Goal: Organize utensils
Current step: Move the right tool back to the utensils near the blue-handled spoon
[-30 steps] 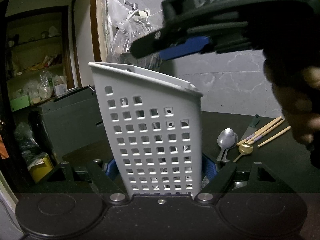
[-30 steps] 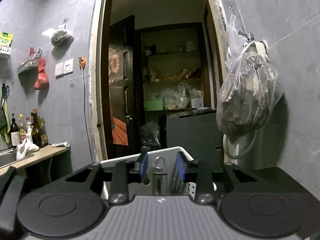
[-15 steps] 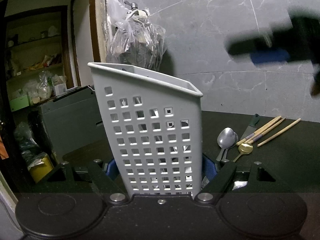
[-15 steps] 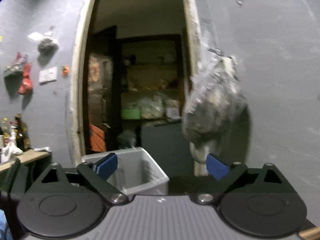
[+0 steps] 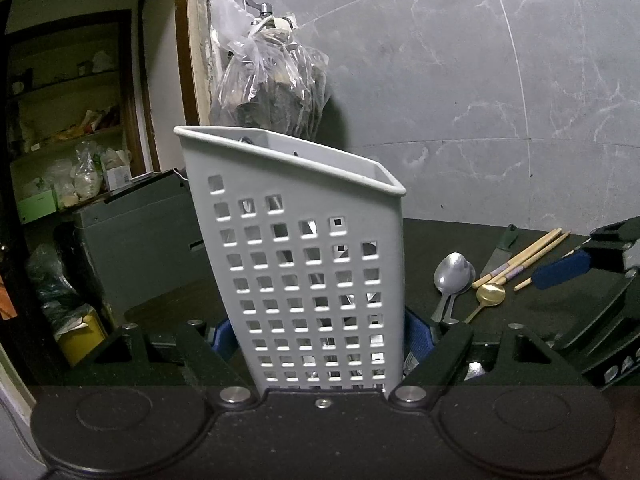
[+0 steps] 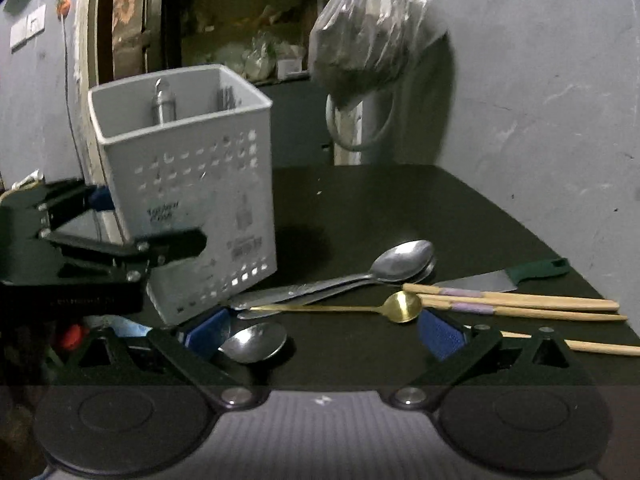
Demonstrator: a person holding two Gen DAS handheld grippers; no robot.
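- Your left gripper (image 5: 320, 344) clamps the white caddy (image 5: 308, 264) near its base, blue pads pressed to both side walls; the caddy stands on the dark tabletop (image 6: 400, 208).
- Inside the caddy (image 6: 188, 184), a steel handle (image 6: 162, 100) and a second utensil stick up against the far wall.
- Your right gripper (image 6: 324, 332) is spread wide and holds nothing, low over the tabletop, right of the caddy.
- Two stacked steel spoons (image 6: 404, 258) lie just right of the caddy, handles running toward its base.
- A gold spoon (image 6: 404, 306) lies in front of them, and another steel spoon (image 6: 254, 342) rests beside your right gripper's left pad.
- Chopsticks (image 6: 520, 306) and a green-handled knife (image 6: 500, 278) lie farthest from the caddy, past the spoons.
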